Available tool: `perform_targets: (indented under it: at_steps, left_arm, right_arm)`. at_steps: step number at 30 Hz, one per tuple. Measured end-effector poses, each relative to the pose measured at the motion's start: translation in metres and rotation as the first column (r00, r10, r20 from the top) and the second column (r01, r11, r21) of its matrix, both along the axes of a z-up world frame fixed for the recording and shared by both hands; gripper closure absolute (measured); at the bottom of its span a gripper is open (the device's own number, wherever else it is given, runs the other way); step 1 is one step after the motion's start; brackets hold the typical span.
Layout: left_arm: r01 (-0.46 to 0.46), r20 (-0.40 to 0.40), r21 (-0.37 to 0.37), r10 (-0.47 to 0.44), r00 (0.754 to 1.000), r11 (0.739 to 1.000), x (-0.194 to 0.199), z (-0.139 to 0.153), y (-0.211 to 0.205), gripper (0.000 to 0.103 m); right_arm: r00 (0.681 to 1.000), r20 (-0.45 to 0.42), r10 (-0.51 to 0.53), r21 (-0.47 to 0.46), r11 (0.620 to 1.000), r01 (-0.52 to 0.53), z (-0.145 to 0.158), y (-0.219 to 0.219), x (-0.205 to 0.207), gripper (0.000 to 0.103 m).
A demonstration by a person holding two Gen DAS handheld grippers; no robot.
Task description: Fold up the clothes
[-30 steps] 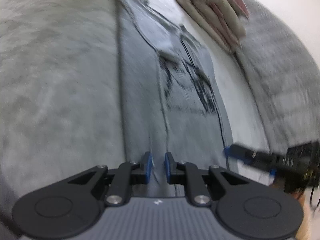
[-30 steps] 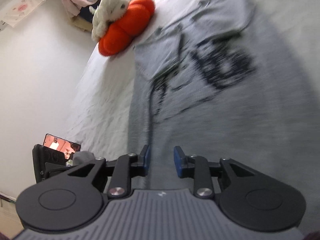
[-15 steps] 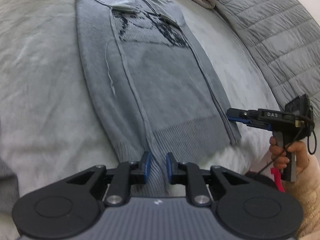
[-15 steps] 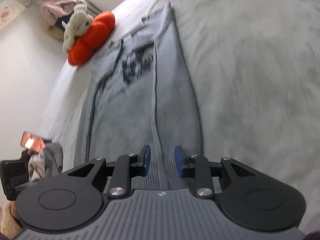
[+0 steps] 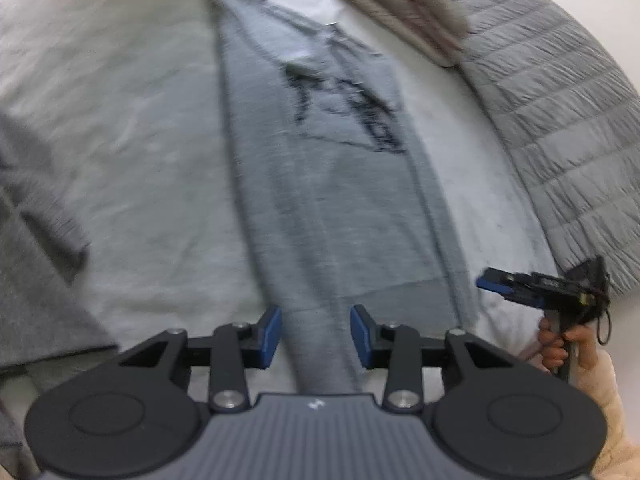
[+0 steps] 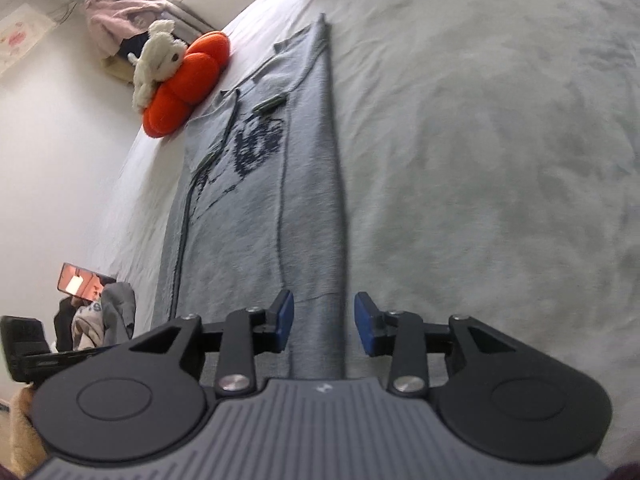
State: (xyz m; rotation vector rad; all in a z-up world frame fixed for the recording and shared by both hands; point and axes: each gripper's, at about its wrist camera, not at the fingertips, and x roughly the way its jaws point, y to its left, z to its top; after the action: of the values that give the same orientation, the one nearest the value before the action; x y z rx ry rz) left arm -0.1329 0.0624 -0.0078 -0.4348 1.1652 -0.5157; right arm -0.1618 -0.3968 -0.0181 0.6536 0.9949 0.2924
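Note:
A grey knit sweater (image 5: 340,200) with a dark pattern lies flat on the pale bed cover (image 5: 140,140), folded into a long narrow strip. My left gripper (image 5: 316,336) hovers over its near hem, jaws opening, with fabric below the gap and both blue pads clear of it. In the right wrist view the sweater (image 6: 248,208) runs away from me. My right gripper (image 6: 325,322) sits over the hem's right edge, its jaws also opening and not pressing. The right gripper (image 5: 492,283), held in a hand, also shows at the hem's right corner in the left wrist view.
A grey quilted jacket (image 5: 560,128) and a folded pink-beige blanket (image 5: 408,4) lie to the right. A dark grey garment (image 5: 32,240) is at the left. An orange cushion (image 6: 188,84) with a white plush toy (image 6: 156,56) sits by the wall.
Both grippers have drawn back along the sweater to its near hem. Their jaws, narrow before, now stand wider apart.

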Motion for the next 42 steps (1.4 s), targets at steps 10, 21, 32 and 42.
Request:
perform_targets:
  at_steps: [10,21,32,42]
  left_arm:
    - [-0.067,-0.178,-0.200,0.031,0.984,0.978,0.009,-0.040,0.011,0.065]
    - [-0.111,-0.318,-0.405,-0.026,0.948,0.908,0.001,-0.068,0.005,0.077]
    - [-0.092,-0.287,-0.475,-0.055,0.956,0.875,0.002,-0.052,0.004,0.093]
    - [-0.126,-0.184,-0.498,0.037,0.982,0.858,0.047,-0.016,0.010,0.093]
  right_arm:
    - [0.999,-0.049,-0.003,0.160,0.987,0.010,-0.024,-0.023,0.001,0.065]
    - [0.993,-0.087,0.080,0.326,0.944,-0.048,-0.041,-0.010,0.009,0.067]
    - [0.992,-0.032,0.122,0.321,0.941,-0.106,-0.016,0.000,-0.002,0.087]
    - [0.992,0.079,0.094,0.285,0.952,-0.113,0.022,0.012,0.044,0.088]
